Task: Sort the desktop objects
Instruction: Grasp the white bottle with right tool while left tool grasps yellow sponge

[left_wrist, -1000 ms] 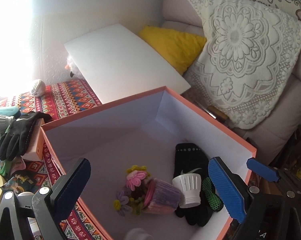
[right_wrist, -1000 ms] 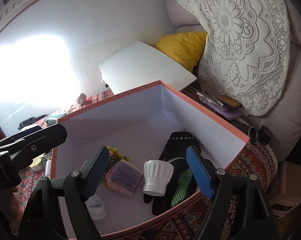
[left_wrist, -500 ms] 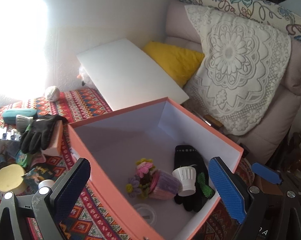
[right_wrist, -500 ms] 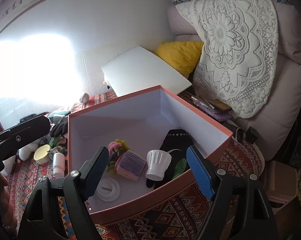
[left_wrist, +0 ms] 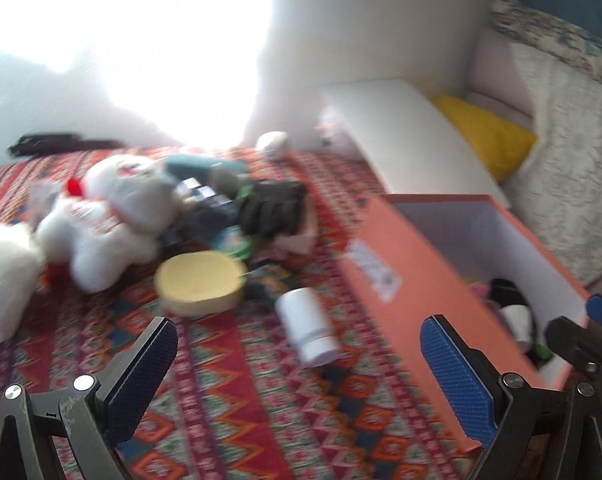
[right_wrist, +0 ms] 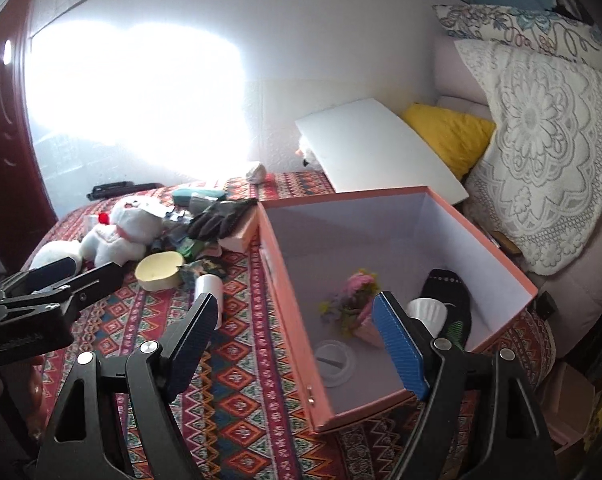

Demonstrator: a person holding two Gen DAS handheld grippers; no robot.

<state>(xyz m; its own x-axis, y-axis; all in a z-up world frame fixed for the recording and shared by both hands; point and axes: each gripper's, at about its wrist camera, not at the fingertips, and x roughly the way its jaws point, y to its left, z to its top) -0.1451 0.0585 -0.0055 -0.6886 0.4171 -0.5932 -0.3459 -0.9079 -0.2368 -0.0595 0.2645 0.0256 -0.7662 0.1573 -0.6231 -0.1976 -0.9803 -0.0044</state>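
Orange box (right_wrist: 289, 320): open, on the patterned cloth (right_wrist: 237, 364), white inside; its white lid (right_wrist: 381, 152) leans against the wall behind it.
In the box: a black glove (right_wrist: 447, 292), a white cup (right_wrist: 425, 312) lying on the glove, a pink flower pot (right_wrist: 359, 304) on its side, and a round white lid (right_wrist: 333, 360) on the floor near the front wall.
Left gripper (left_wrist: 297, 376): wide open, empty, above the cloth left of the box; the left-wrist view is blurred.
Right gripper (right_wrist: 297, 336): wide open, empty, over the near left wall of the box, one finger on each side of that wall in the view.
White bottle (left_wrist: 307, 326): lying on the cloth just left of the box, between the left gripper's fingers in the left-wrist view, not touched.
Yellow tub (left_wrist: 199, 282): on the cloth just beyond the bottle.
Plush toy (left_wrist: 109, 216): white, with a red spot, lying left of the tub.
Second glove (right_wrist: 221, 218): black, draped over a pink block (right_wrist: 241, 236) beside the box's far left corner.
Other clutter: small dark and green items between plush and glove, too blurred to name.
Sofa side: a yellow cushion (right_wrist: 449, 136) and a lace cover (right_wrist: 541, 152) right of the box.
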